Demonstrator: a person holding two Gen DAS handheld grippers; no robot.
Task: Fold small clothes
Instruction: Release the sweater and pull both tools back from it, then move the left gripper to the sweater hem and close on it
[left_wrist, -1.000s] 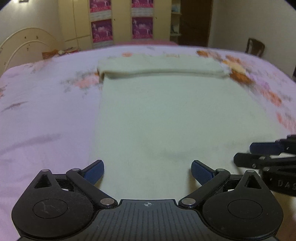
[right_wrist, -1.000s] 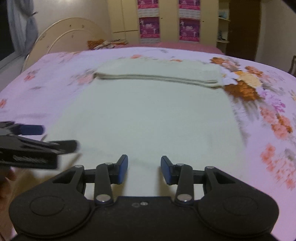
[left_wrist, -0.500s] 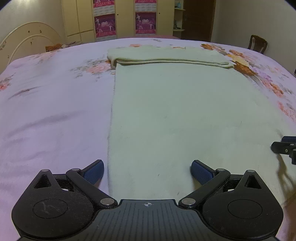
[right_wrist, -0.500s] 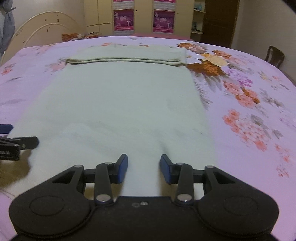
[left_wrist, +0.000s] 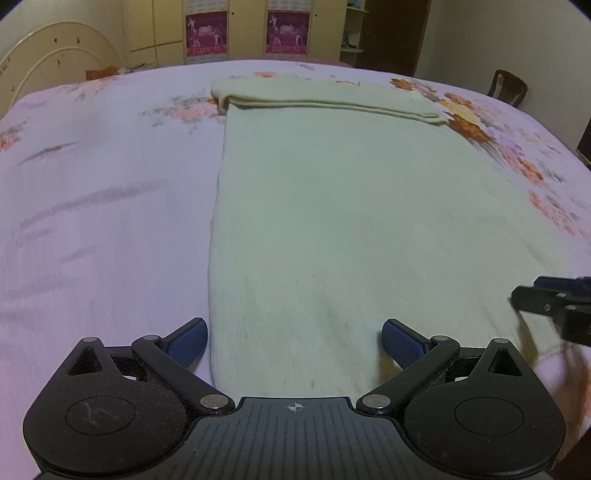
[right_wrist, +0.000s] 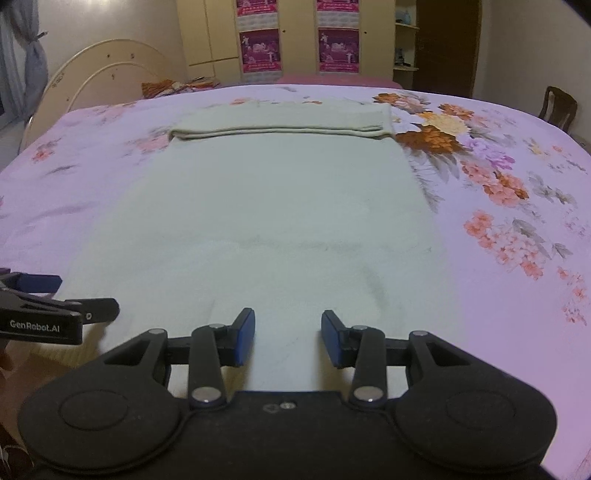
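While both spread wide, left gripper (left_wrist: 294, 341) straddles cloth (left_wrist: 332, 206) left edge; right gripper (right_wrist: 288, 338) seemingly over near hem.

Filling the room: a bed under a pink floral bedsheet (right_wrist: 517, 155). Standing behind: a yellow wardrobe (right_wrist: 295, 37) bearing pink posters (right_wrist: 258, 46), a dark door (right_wrist: 447, 44), a wooden chair (right_wrist: 559, 107), a curved cream headboard (right_wrist: 99, 81).
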